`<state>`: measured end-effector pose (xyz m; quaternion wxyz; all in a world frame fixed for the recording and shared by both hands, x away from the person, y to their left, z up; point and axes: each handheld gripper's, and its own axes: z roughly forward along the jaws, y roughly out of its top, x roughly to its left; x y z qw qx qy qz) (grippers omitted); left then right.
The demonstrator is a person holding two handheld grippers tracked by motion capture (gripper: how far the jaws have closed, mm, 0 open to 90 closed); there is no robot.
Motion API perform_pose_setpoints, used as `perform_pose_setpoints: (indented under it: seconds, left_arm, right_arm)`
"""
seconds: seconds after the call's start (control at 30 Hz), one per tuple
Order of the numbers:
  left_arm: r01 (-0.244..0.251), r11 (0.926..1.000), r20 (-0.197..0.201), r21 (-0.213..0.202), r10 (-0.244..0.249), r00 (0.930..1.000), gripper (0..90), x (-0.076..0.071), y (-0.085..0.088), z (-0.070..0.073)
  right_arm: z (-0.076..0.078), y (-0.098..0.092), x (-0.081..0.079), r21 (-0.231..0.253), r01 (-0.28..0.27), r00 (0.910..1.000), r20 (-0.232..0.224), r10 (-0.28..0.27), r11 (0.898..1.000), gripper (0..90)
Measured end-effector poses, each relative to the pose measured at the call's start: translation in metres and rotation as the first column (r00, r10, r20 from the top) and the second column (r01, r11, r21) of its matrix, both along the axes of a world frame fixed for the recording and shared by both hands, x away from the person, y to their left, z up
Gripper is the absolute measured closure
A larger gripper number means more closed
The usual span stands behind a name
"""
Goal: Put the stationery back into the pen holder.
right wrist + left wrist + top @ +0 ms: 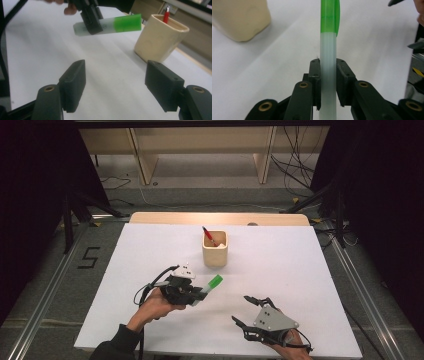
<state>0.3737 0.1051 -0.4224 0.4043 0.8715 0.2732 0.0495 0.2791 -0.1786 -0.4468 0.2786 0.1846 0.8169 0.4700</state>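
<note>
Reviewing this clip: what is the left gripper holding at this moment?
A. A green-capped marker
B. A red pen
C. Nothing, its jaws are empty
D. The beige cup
A: the left gripper is clamped on the pale barrel of the marker, whose green cap points away from it; the red pen stands in the cup.

The left gripper (192, 292) is raised off the table, jaws clamped on something slim, the forearm apparently angling in from below. The right gripper (245, 310) sits low, jaws spread wide, nothing between them.
</note>
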Motion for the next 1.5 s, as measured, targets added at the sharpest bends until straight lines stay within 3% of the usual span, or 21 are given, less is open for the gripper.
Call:
perform_pose_setpoints:
  seconds: [0.17,0.33,0.57,0.7,0.9,1.17,1.33,1.4,1.5]
  left_arm:
    - [-0.060,0.9970,0.050,-0.049,0.062,0.9968,76.3,0.002,0.002,0.001]
    - [-0.110,0.9894,0.077,-0.094,0.118,0.9900,76.3,0.003,0.006,0.004]
    - [-0.165,0.9727,0.094,-0.163,0.182,0.9788,76.3,0.006,0.008,0.007]
    - [-0.185,0.9662,0.115,-0.179,0.207,0.9715,76.2,0.011,0.008,0.008]
    - [-0.229,0.9490,0.117,-0.217,0.258,0.9592,76.3,0.022,0.009,0.015]
    - [-0.245,0.9448,0.143,-0.217,0.279,0.9494,76.3,0.038,0.001,0.026]
    - [-0.243,0.9426,0.138,-0.229,0.279,0.9504,76.3,0.048,-0.004,0.033]
    - [-0.250,0.9379,0.135,-0.240,0.287,0.9483,76.3,0.053,-0.008,0.035]
    - [-0.255,0.9395,0.143,-0.229,0.291,0.9459,76.3,0.062,-0.013,0.039]
  right_arm:
    - [0.002,-0.009,0.005,0.120,0.056,0.9921,-0.119,-0.041,0.991,32.6]
    - [0.003,-0.018,0.009,0.225,0.101,0.9764,-0.210,-0.053,0.969,31.8]
    - [0.000,-0.027,0.011,0.247,0.145,0.9677,-0.237,-0.085,0.958,29.7]
    - [-0.001,-0.030,0.010,0.270,0.158,0.9617,-0.260,-0.086,0.950,29.0]
    - [-0.002,-0.033,0.006,0.273,0.163,0.9592,-0.269,-0.087,0.948,28.3]
    - [-0.002,-0.038,0.001,0.285,0.181,0.9538,-0.284,-0.097,0.941,27.8]
    - [-0.003,-0.039,0.001,0.288,0.183,0.9522,-0.290,-0.097,0.940,27.6]
    - [-0.003,-0.039,0.000,0.286,0.179,0.9530,-0.288,-0.093,0.941,27.6]
    - [-0.002,-0.038,-0.001,0.289,0.174,0.9538,-0.287,-0.089,0.941,27.6]
